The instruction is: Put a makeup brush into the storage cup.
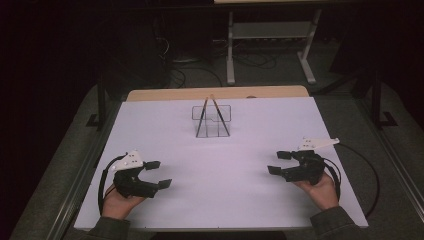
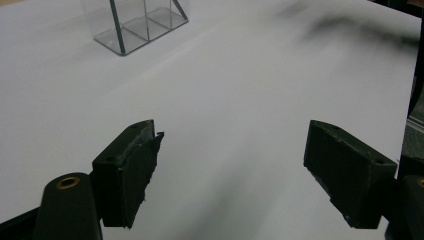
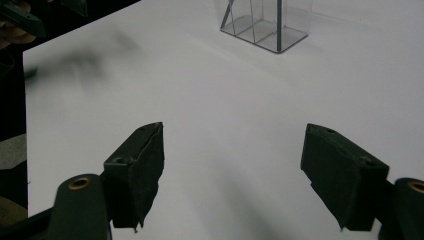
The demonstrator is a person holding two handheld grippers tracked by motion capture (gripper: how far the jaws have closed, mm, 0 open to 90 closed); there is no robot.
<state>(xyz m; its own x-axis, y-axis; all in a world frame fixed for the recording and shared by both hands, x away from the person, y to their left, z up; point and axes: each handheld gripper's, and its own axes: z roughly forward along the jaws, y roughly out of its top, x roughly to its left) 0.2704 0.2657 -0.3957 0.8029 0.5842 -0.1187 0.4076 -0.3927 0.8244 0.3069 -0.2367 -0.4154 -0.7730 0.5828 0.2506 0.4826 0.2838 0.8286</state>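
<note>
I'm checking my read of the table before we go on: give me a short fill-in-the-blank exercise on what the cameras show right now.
1. The clear container stands at the ____ side of the white table, away from the person.
2. Inside it, two thin sticks lean so that their tops ____.
3. The left hand-held gripper has its jaws ____, with nothing between them.
4. The right hand-held gripper holds ____.

Missing words: far; meet; open; nothing
</note>
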